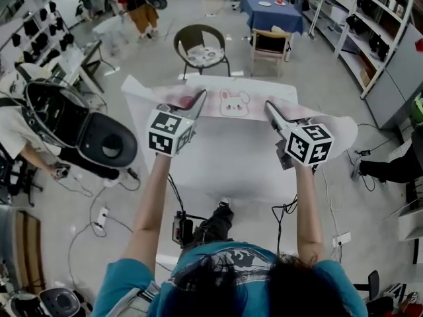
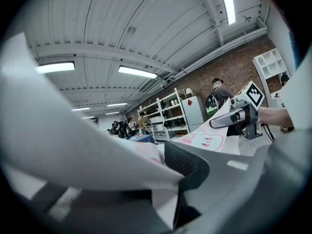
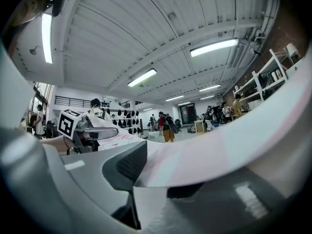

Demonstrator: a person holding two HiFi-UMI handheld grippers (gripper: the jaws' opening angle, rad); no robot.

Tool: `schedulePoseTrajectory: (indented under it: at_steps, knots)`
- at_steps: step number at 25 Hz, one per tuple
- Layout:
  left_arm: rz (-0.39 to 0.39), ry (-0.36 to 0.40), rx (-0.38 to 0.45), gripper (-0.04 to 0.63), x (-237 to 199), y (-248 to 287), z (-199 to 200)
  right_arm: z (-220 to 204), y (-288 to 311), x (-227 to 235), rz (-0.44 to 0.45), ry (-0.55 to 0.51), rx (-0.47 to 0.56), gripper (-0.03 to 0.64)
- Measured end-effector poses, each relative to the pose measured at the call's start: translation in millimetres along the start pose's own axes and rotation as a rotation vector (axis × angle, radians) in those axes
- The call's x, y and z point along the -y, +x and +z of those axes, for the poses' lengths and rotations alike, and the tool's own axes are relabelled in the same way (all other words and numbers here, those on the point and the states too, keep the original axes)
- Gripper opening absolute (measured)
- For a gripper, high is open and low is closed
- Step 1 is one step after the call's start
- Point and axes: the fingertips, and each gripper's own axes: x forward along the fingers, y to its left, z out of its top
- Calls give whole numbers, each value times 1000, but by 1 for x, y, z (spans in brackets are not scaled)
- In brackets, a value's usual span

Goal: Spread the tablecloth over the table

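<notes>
White tabletop (image 1: 231, 170), bare on the near side. Across its far part, a pale tablecloth (image 1: 271, 92) with pink patches, held up and stretched between the two grippers, with loose ends hanging out past each of them. Left gripper (image 1: 198, 98) pointing away from the person, jaws clamped on the cloth's near edge. Right gripper (image 1: 271, 107) the same, jaws closed on that edge further right. Between both, a small pink rabbit print (image 1: 234, 103) on the cloth.
</notes>
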Motion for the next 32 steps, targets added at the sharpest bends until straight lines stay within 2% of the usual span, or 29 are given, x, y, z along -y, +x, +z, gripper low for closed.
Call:
schedulePoseTrajectory:
  at_steps: [8, 14, 19, 23, 26, 32]
  knots:
    - [-36, -36, 2, 101, -86, 88, -7, 25, 101, 52, -23, -17, -37, 117]
    - [-49, -27, 51, 100, -162, 165, 14, 71, 184, 100, -56, -63, -1, 117]
    - [-7, -3, 183, 100, -221, 206, 47, 125, 240, 124, -59, -180, 92, 117]
    - [8, 39, 333, 100, -237, 203, 77, 159, 247, 119, -28, -290, 203, 117]
    - [8, 5, 376, 100, -235, 189, 68, 153, 243, 108, -1, -305, 213, 117]
    - [-28, -164, 281, 101, -208, 182, 2, 84, 232, 107, 36, -184, 112, 117]
